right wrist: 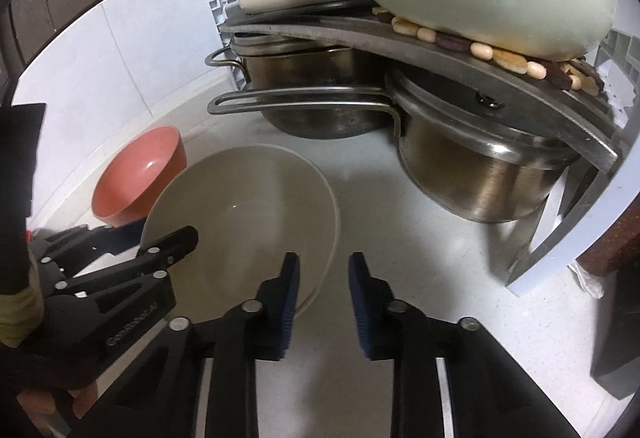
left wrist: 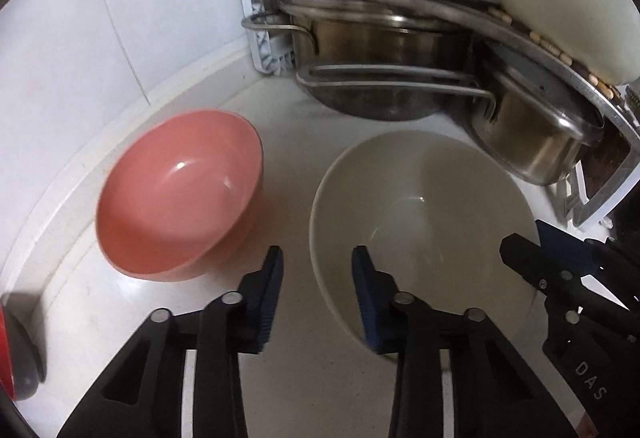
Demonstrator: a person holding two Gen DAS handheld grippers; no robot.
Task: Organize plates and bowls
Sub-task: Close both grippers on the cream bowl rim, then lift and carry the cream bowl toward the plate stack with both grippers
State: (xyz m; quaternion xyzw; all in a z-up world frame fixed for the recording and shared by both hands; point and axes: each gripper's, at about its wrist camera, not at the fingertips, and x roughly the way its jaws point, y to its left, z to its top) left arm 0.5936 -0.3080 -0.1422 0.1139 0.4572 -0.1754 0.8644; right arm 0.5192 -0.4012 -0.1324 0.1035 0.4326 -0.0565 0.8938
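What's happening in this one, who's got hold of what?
A person holds a gripper in each hand over a white counter. Both are open and neither holds anything. The left gripper straddles the near rim of the cream bowl, one finger inside it and one outside. The right gripper straddles the same bowl's other edge. The pink bowl sits untouched beside it, and steel pots are stacked behind under a rack.
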